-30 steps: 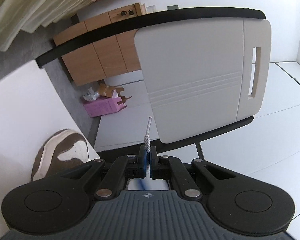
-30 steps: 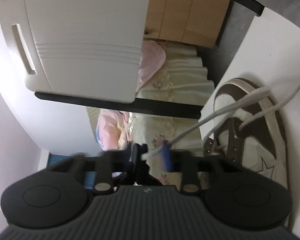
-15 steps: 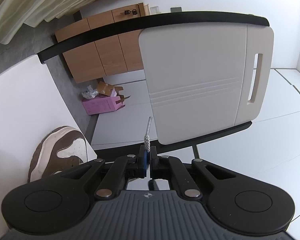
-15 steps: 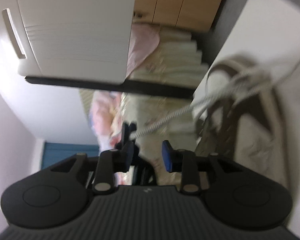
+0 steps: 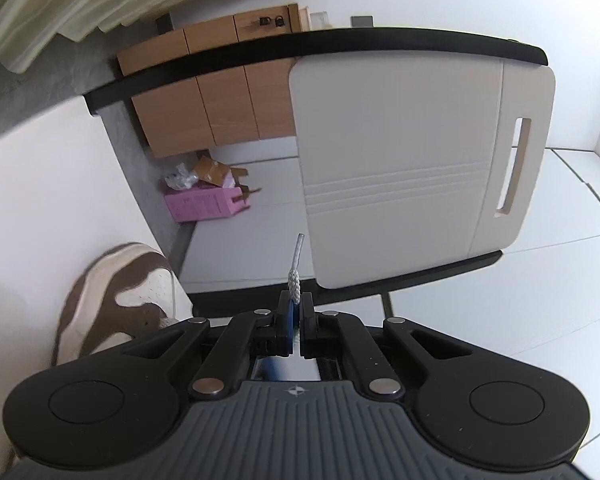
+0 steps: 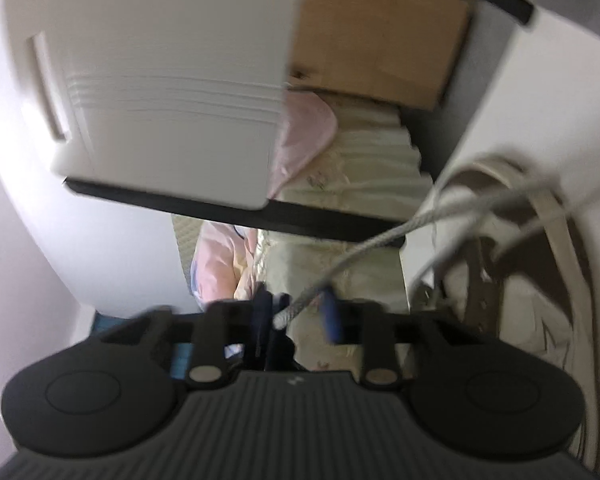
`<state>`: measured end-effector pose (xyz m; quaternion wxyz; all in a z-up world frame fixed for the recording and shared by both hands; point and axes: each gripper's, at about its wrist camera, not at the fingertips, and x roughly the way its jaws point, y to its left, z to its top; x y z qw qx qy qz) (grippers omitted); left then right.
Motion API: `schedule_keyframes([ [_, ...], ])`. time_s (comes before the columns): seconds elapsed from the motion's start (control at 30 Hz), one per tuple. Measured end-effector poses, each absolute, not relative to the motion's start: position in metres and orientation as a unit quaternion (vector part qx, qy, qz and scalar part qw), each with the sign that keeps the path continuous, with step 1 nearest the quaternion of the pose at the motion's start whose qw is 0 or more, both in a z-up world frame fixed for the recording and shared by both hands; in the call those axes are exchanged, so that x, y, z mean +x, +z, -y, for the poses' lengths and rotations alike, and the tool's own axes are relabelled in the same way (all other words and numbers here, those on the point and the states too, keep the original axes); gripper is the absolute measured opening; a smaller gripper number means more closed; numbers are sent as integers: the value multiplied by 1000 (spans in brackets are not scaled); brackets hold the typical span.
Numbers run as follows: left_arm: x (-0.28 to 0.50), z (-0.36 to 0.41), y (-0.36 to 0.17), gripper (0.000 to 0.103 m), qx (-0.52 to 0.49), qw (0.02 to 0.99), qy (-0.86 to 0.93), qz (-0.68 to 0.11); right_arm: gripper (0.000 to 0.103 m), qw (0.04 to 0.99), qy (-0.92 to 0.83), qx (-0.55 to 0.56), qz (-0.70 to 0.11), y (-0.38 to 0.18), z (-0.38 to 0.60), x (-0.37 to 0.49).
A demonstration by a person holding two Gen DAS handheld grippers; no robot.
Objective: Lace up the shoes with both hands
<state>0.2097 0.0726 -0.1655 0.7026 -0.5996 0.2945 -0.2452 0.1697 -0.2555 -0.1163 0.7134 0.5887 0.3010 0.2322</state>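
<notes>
White tabletop (image 5: 40, 216) with a black edge strip, holding a pale cutting board (image 5: 412, 176) with a slot handle; beyond it you can see wooden cabinets (image 5: 204, 96), a pink box (image 5: 204, 206) on the floor and pale bedding (image 6: 352, 168) with a pink cloth. Item one, your left gripper (image 5: 295, 309): fingers pressed together, pinching the grey shoelace end (image 5: 294, 280), whose stiff tip stands straight up out of the pads and points toward the near edge of the cutting board. Item two, the brown and cream shoe (image 5: 120, 296): in the left view it lies on the tabletop just left of your left gripper, toe cap showing; in the right view it sits at the right side, with lace strands crossing above its eyelets. Item three, your right gripper (image 6: 300, 314): picture blurred, jaws closing, a gap still showing between the blue pads, and a second shoelace strand (image 6: 364, 248) running from the shoe down to a frayed end that lies between them. Whether the pads already press on that end, you cannot tell from the blur.
</notes>
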Motion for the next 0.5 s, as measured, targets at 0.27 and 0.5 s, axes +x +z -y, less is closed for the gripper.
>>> schedule_keyframes([
  [0.27, 212, -73, -164, 35, -607, 691, -254, -299, 5, 745, 225, 570, -263, -100, 271, 171],
  [0.5, 213, -79, -165, 58, -622, 684, -245, -292, 5, 746, 217, 577, -250, -97, 288, 169],
])
